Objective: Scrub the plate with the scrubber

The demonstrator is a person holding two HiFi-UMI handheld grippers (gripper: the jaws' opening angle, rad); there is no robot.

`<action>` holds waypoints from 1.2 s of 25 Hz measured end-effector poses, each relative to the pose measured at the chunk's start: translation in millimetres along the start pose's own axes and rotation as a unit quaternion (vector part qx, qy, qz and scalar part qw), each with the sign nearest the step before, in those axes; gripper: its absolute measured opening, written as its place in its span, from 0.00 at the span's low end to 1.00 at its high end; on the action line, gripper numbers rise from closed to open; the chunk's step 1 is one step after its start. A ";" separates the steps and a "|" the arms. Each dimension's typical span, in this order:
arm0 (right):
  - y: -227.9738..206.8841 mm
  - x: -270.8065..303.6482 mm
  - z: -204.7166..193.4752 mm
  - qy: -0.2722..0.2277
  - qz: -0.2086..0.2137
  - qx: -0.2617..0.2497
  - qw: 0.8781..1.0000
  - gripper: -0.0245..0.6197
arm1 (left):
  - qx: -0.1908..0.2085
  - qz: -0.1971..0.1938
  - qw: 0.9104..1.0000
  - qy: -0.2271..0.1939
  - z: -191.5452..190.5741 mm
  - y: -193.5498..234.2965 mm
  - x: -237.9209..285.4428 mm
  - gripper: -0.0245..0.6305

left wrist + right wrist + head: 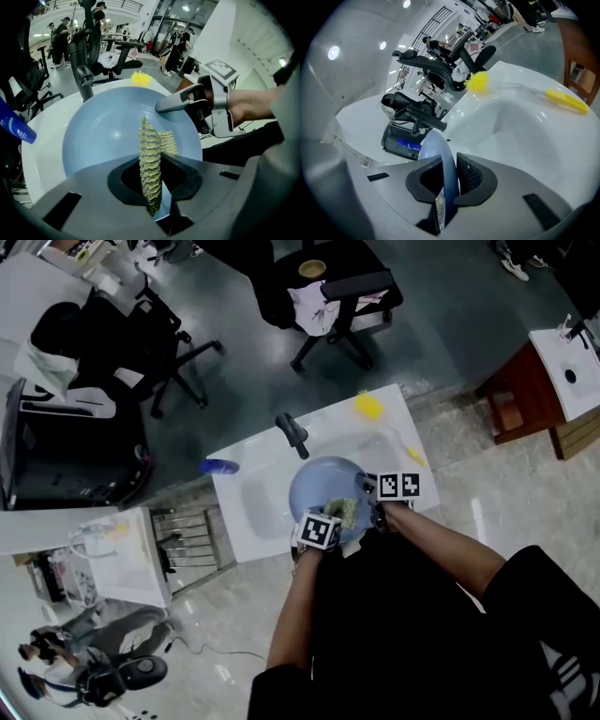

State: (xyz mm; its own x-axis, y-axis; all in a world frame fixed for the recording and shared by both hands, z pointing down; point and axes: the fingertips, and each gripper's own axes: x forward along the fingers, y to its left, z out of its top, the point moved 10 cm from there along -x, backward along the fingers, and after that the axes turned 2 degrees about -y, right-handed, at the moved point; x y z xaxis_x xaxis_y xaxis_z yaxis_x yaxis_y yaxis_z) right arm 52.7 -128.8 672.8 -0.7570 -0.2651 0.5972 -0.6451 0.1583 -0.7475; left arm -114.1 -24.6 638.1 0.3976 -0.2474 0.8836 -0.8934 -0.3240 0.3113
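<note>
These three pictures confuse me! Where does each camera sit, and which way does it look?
Head view: on the person's head, looking steeply down at the sink and blue plate; both arms, left claw and right claw show.
Left gripper view: on the left claw, looking past its gripped scrubber onto the plate; right claw and arm show.
Right gripper view: on the right claw, looking across the sink; plate rim pinched edge-on; no body shows.
Shared: head and right gripper views both show the yellow brush.

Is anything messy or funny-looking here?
Nothing looks spilled or broken. Only the blue bottle seems to lie on its side at the left edge of the sink.
</note>
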 end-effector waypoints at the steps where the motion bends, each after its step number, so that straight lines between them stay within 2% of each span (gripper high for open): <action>1: -0.3 2.1 1.4 0.003 0.001 -0.003 1.000 0.09 | 0.001 -0.003 1.000 -0.004 0.5 -0.1 0.0 0.14; 3: -2.5 4.4 3.2 0.011 0.000 -0.011 1.000 0.08 | -0.012 -0.014 1.000 -0.015 -1.6 1.7 -1.9 0.14; 6: -9.5 5.4 2.2 0.027 -0.006 -0.012 1.000 0.08 | -0.056 -0.018 0.997 -0.040 -8.0 11.6 -14.0 0.14; 9: -20.8 9.1 -1.6 0.038 -0.017 0.014 0.999 0.08 | -0.102 0.003 0.992 -0.079 -19.1 26.4 -35.9 0.14; 11: -27.2 14.4 -2.3 0.046 -0.024 0.018 0.998 0.07 | -0.136 0.019 0.984 -0.117 -30.2 35.2 -54.6 0.14; 14: -32.6 21.9 -6.8 0.062 -0.037 0.020 0.997 0.07 | -0.188 0.028 0.964 -0.185 -54.4 42.9 -80.1 0.14; 18: -43.1 33.5 -16.4 0.077 -0.059 0.049 0.994 0.07 | -0.252 0.053 0.931 -0.260 -91.9 44.2 -103.3 0.14; 23: -55.2 47.1 -16.9 0.083 -0.086 0.083 0.989 0.08 | -0.281 0.094 0.891 -0.343 -119.3 28.2 -119.2 0.14; 26: -62.1 56.5 -15.0 0.087 -0.118 0.108 0.983 0.09 | -0.302 0.102 0.878 -0.358 -134.3 16.8 -120.3 0.14; 30: -70.4 65.4 -8.8 0.098 -0.156 0.129 0.974 0.10 | -0.318 0.107 0.870 -0.360 -147.6 5.0 -120.3 0.14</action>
State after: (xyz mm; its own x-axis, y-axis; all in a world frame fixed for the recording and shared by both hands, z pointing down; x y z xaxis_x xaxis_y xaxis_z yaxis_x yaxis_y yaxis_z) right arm 47.8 -149.0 767.1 -0.5504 -0.0711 0.8319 -0.8182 -0.1526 -0.5544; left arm -197.2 138.3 585.0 0.0314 -0.8220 0.5686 -0.8069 0.3149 0.4998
